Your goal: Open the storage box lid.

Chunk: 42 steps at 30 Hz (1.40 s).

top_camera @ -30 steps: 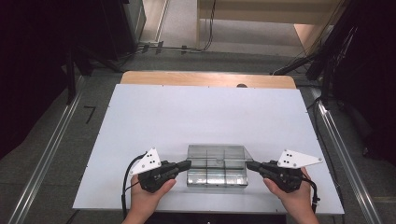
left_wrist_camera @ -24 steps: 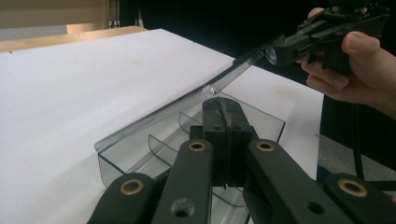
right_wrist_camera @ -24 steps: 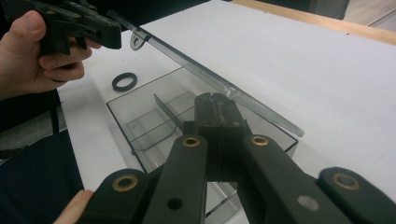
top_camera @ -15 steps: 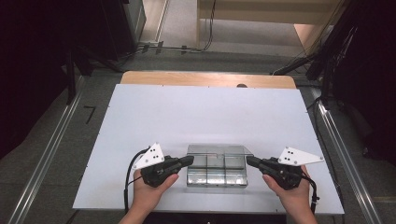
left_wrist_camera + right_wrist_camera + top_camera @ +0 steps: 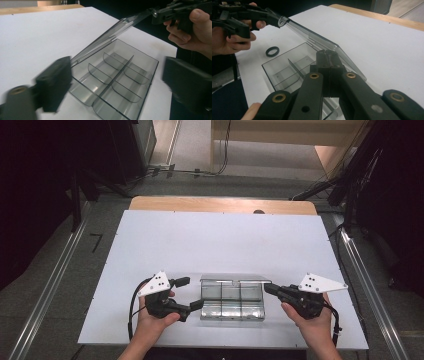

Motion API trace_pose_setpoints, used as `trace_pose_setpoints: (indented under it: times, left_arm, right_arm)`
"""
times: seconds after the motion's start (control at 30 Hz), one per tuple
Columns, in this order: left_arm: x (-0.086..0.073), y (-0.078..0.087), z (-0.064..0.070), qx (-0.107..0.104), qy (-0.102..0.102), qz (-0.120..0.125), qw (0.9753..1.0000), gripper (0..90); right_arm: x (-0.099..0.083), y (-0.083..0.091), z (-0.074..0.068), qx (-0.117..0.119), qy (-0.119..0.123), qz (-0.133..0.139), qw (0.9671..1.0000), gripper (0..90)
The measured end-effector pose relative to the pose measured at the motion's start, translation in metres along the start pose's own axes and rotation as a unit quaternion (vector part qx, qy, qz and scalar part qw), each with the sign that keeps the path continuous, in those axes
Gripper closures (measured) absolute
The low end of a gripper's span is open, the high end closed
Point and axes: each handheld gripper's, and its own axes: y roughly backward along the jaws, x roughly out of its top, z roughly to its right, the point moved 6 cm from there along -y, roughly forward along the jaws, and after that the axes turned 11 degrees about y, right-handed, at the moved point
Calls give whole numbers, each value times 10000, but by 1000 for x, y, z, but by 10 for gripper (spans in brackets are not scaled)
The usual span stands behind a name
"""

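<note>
My left hand [image 5: 152,320] comes in from the near edge of the counter [image 5: 215,240], wrapped around its handle with the forearm pointing straight ahead. The left claw [image 5: 189,293] is turned inward and released, its two jaws spread wide. One jaw tip sits just beside the near-left corner of the clear box [image 5: 231,307]. The other is out over bare counter.

My right hand [image 5: 312,320] mirrors it from the other side. The right claw [image 5: 267,289] is angled inward and clenched on the edge of the lid [image 5: 235,279]. In the right gripper view both jaws are closed together over that edge. The lid is lifted and tilted, hinged along the box's far side, and its free corner reaches up toward the left claw.

The box lies flat on the counter between the two claws, directly ahead of both.

By count there are one box, one lid and six compartments, in two rows of three split by one long divider. One small black ring [image 5: 267,52] lies on the counter just beside the box, below the left claw.
</note>
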Motion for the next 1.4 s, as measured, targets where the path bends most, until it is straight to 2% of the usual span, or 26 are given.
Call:
trace_pose_setpoints:
  times: [0.17, 0.23, 0.4, 0.57, 0.63, 0.77, 0.9, 1.13, 1.27, 1.4]
  left_arm:
    - [12, -8, -6, 44, -20, 141, 9999, 0]
    - [17, -13, -7, 80, -88, 130, 9998, 0]
    - [22, -26, -9, 16, -193, -8, 9998, 0]
    - [27, -33, -13, 14, -168, 17, 9999, 26]
    - [29, -35, -15, 35, -174, 32, 9998, 56]
    - [33, -37, -14, 69, -331, 39, 9994, 185]
    - [34, -37, -15, -48, -257, 76, 9996, 276]
    - [29, -37, -17, 61, -138, 72, 9999, 424]
    - [27, -34, -21, 101, -40, 150, 9998, 491]
    - [26, -32, -24, 152, -38, 184, 9997, 552]
  right_arm:
    - [3, -1, 5, -34, -14, 42, 10000, 884]
    - [4, -1, 6, -40, -32, 41, 10000, 884]
    - [7, -3, 9, -80, -22, 45, 10000, 884]
    - [8, -4, 12, -109, -48, 33, 9999, 884]
    - [9, -5, 13, -110, -61, 33, 9999, 884]
    - [10, -6, 16, -136, -65, 15, 9999, 884]
    - [12, -8, 18, -155, -67, 24, 9999, 884]
    - [13, -9, 21, -200, -53, 48, 9998, 884]
    - [12, -7, 22, -204, -86, 72, 9997, 884]
    - [11, -8, 21, -195, -83, 69, 9998, 884]
